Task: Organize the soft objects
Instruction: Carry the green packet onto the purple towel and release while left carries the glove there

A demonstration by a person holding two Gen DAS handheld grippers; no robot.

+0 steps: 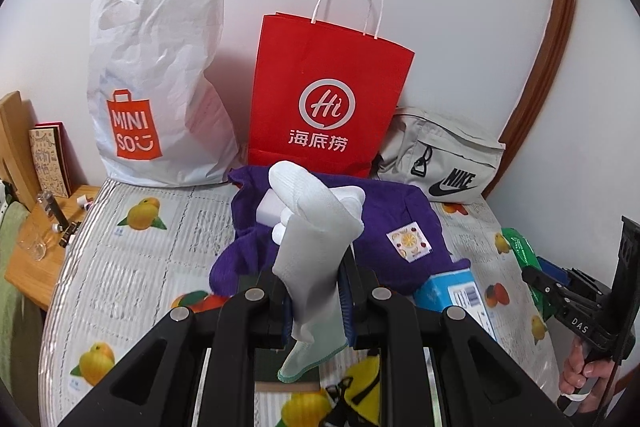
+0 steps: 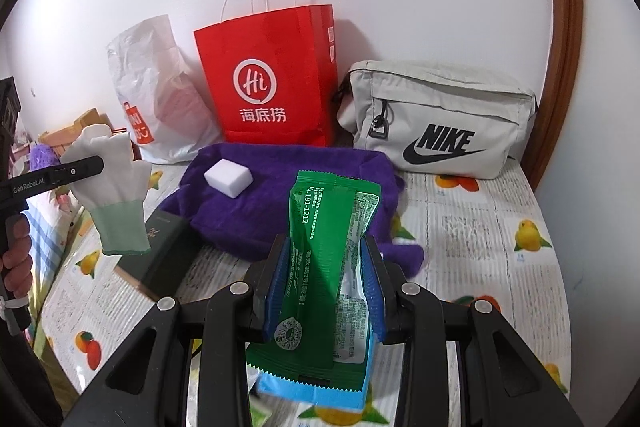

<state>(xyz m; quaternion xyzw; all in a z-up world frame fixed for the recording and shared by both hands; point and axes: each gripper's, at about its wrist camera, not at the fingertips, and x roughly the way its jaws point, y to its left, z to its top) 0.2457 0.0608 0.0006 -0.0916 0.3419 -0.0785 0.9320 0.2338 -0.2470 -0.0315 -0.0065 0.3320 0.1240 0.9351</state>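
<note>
My left gripper (image 1: 314,291) is shut on a white glove with a pale green cuff (image 1: 312,239) and holds it above the table; the glove also shows in the right wrist view (image 2: 116,183). My right gripper (image 2: 326,279) is shut on a green snack packet (image 2: 324,259), held up over a blue box (image 2: 316,393). A purple towel (image 2: 280,199) lies on the fruit-print tablecloth (image 1: 132,267) with a white foam block (image 2: 229,178) on it. The right gripper also shows at the right edge of the left wrist view (image 1: 560,287).
A red paper bag (image 1: 328,95), a white Miniso plastic bag (image 1: 160,83) and a grey Nike pouch (image 2: 436,119) stand along the wall at the back. A dark book (image 2: 160,255) lies left of the towel. A wooden side table (image 1: 44,235) stands at the left.
</note>
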